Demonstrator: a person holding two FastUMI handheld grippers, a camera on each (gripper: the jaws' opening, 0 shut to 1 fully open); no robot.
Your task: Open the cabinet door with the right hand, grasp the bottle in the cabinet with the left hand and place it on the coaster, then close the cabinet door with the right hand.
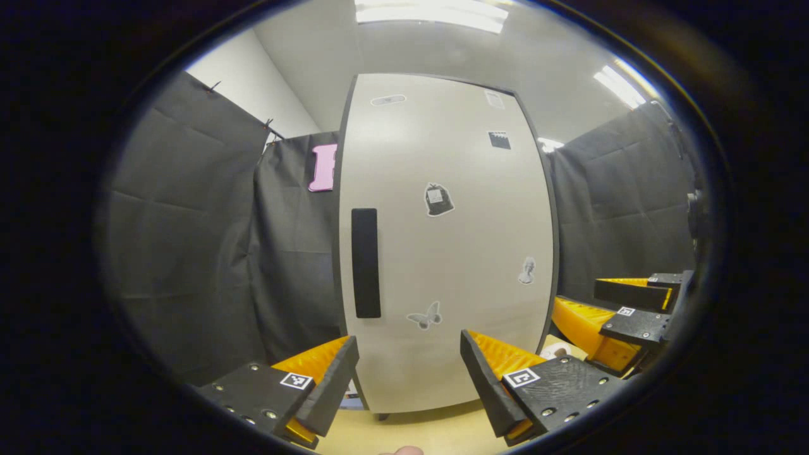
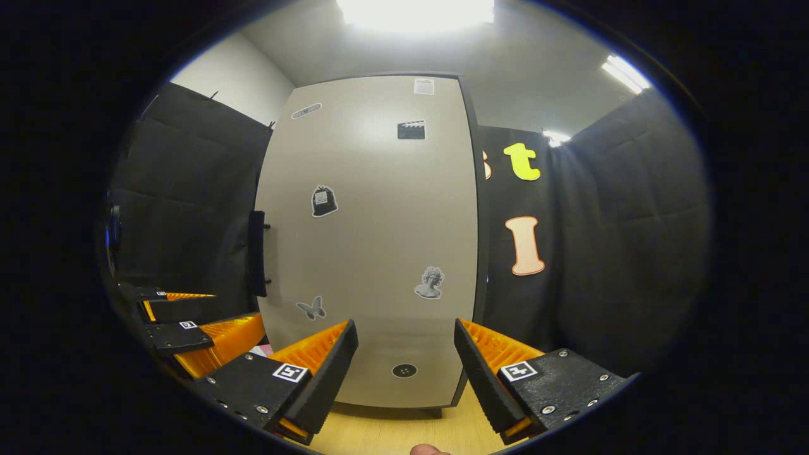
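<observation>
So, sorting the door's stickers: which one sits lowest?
The butterfly sticker, near the handle side; the bust sticker sits higher.

Cabinet door (image 1: 442,253) shut, blocking the inside. Handle (image 1: 365,262) at its left edge stands unobstructed. Open air between both grippers and door; tabletop (image 2: 379,436) in front bare.

Bright ceiling panels (image 2: 417,11) blown out above the cabinet door (image 2: 373,240), soft glare on its upper face, strong fisheye bowing at its edges, sharp focus.
</observation>
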